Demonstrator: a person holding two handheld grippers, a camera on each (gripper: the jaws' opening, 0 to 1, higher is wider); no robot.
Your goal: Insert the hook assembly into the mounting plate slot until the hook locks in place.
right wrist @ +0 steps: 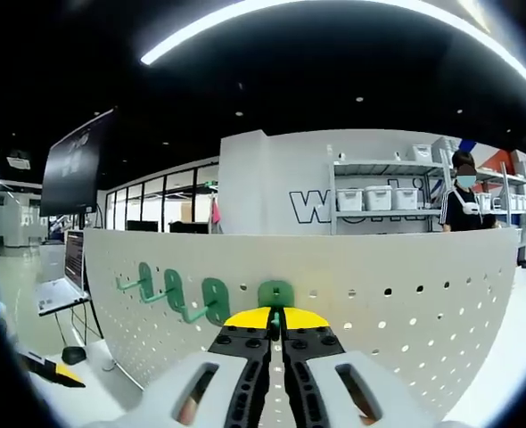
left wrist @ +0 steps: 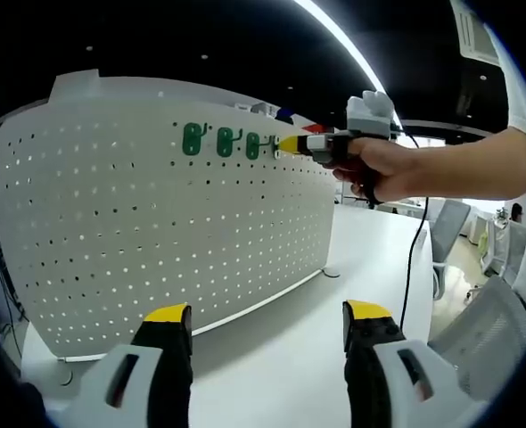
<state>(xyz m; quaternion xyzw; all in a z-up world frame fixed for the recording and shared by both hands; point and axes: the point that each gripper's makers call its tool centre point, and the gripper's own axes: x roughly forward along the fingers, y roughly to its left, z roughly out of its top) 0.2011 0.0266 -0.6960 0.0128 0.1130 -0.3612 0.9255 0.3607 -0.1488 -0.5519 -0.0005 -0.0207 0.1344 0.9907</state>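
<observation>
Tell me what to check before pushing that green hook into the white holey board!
1. Right gripper shut on the green hook: ok, jaws closed together on it.
2. Hook meeting the pegboard: ok, it sits against the top row.
3. Hook locked in: cannot tell, its back is hidden.
4. Other green hooks hanging alongside: ok, three in the left gripper view.
5. Left gripper out of the way: ok, open, low over the white table.
</observation>
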